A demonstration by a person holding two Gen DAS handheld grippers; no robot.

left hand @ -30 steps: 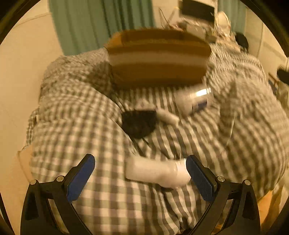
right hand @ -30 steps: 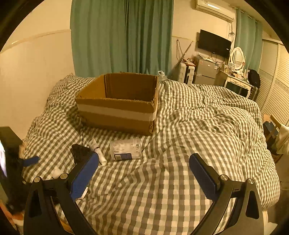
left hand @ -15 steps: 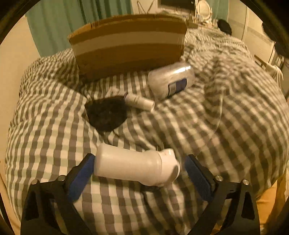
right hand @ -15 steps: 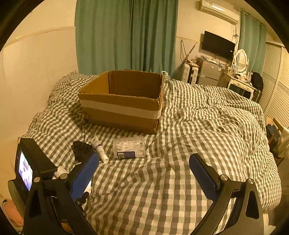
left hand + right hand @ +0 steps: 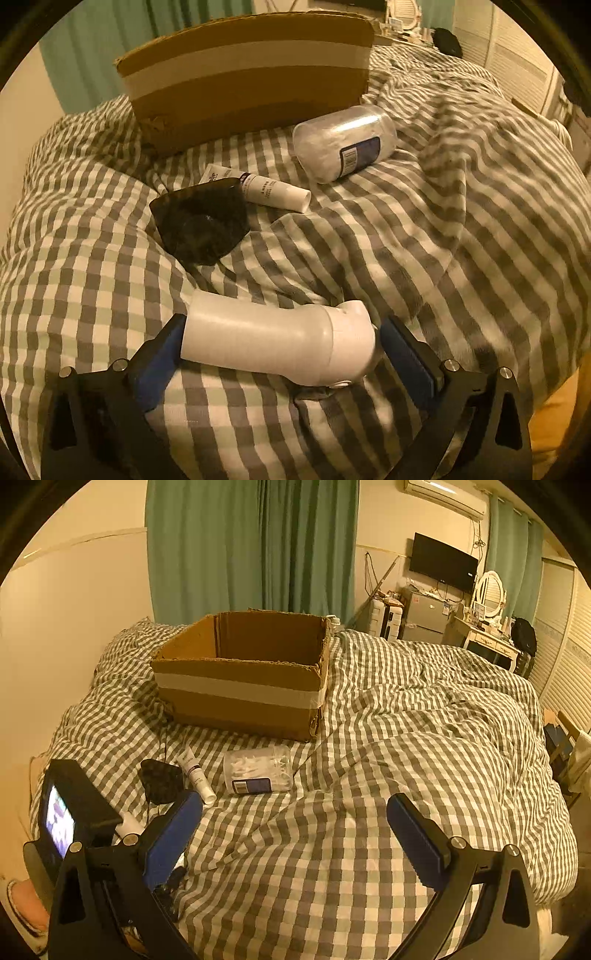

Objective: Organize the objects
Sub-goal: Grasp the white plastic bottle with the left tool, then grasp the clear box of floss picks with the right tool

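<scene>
A white bottle (image 5: pixel 273 338) lies on its side on the checked duvet between the blue pads of my left gripper (image 5: pixel 282 350), which is open around it, left pad touching its base. Beyond it lie a black pouch (image 5: pixel 201 225), a small white tube (image 5: pixel 273 192) and a clear jar of cotton swabs (image 5: pixel 343 142). An open cardboard box (image 5: pixel 247 74) stands behind them. My right gripper (image 5: pixel 291 834) is open and empty above the duvet, with the box (image 5: pixel 240 679), jar (image 5: pixel 258 770), tube (image 5: pixel 195 775) and pouch (image 5: pixel 160 781) ahead of it.
The left gripper's body with its lit screen (image 5: pixel 70 816) shows at the lower left of the right wrist view. The bed's edge (image 5: pixel 554 886) falls away at the right. A wall (image 5: pixel 74 627) runs along the left. Furniture (image 5: pixel 480 635) stands behind the bed.
My left gripper has come down and forward, so the white bottle now sits between its pads. My right gripper has barely moved.
</scene>
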